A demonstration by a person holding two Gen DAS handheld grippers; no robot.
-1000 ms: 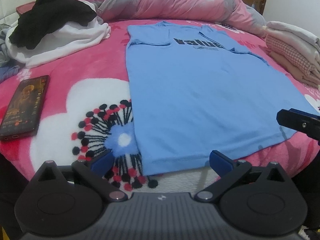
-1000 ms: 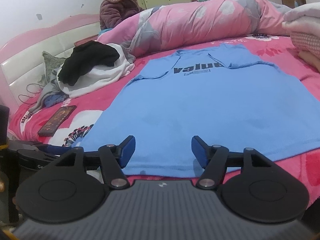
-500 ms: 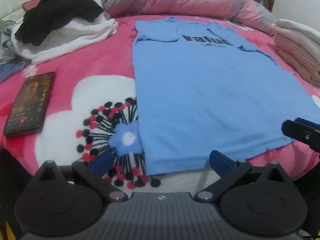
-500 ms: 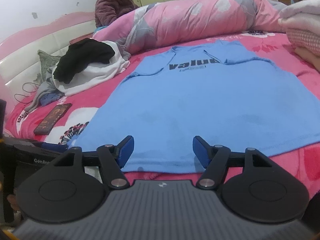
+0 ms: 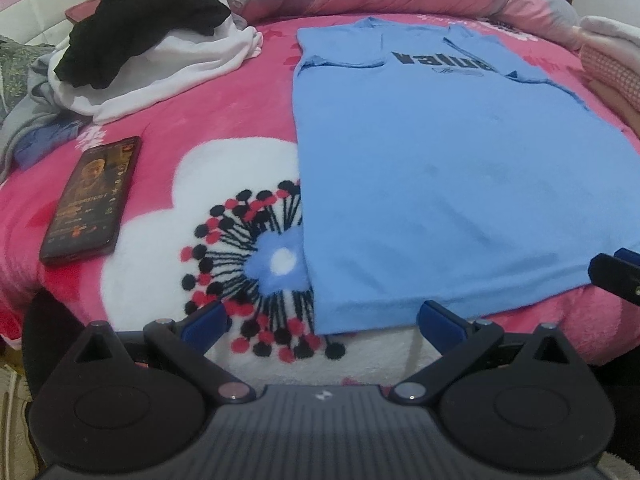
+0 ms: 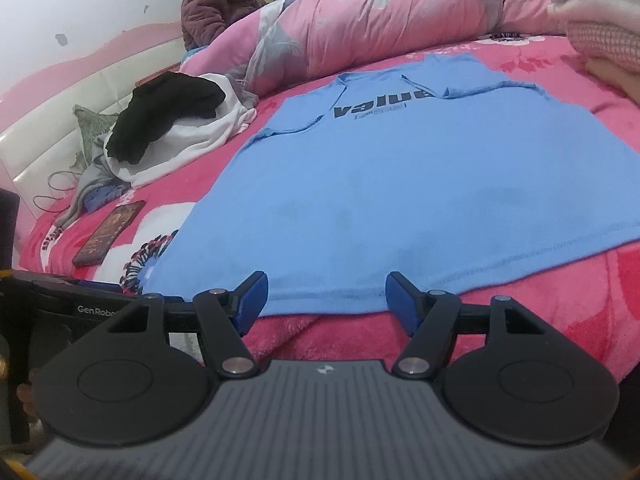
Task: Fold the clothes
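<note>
As the shirt point(image 5: 440, 168) lies flat on the bed point(image 5: 224, 92), print up and sleeves already tucked inward, its hem reaches almost to the near edge of the mattress. Both tongs are spread apart and empty. The left gripper point(image 5: 320, 316) hangs just before the hem's left corner, and the right gripper point(image 6: 326, 294) hangs before the hem further along; neither one touches the cloth, as far as I can see.

I think the shirt is thin, light and very soft, so it will sag and wrinkle if only one point is lifted. The best hold seems to be the hem, one gripper near each corner, to carry the bottom up toward the collar in one even fold. The plush blanket below may drag on the cloth a little.

To the left lie a phone point(image 5: 92, 200) and a pile point(image 5: 156, 44) of black and white clothes, both apart from the shirt. A rolled duvet point(image 6: 380, 20) lies behind the collar, and folded blankets point(image 6: 604, 28) are at the right. Nothing blocks the fold.
</note>
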